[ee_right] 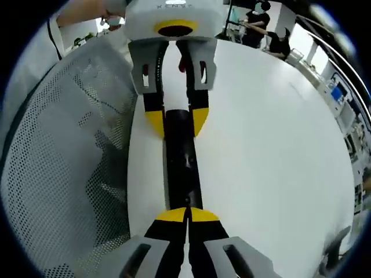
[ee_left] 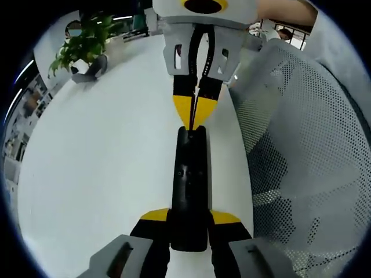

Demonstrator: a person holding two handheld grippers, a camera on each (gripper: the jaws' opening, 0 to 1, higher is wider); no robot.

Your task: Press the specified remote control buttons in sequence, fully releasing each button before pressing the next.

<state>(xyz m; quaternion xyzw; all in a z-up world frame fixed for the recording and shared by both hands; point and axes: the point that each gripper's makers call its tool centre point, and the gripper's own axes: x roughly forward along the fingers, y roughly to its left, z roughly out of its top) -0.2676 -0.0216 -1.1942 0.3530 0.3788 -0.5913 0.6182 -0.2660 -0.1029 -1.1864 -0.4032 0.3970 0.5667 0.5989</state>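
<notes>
1. Left gripper view: your left gripper point(ee_left: 188, 223) clamps the near end of the black remote control point(ee_left: 188, 185), one yellow-tipped jaw on each side.
2. Your right gripper point(ee_left: 196, 113) comes in from the top, jaws closed together, tips touching the remote's far end.
3. Right gripper view: the remote point(ee_right: 181, 162) lies lengthwise on the white table point(ee_right: 272, 150), beside a white mesh chair point(ee_right: 64, 150).
</notes>
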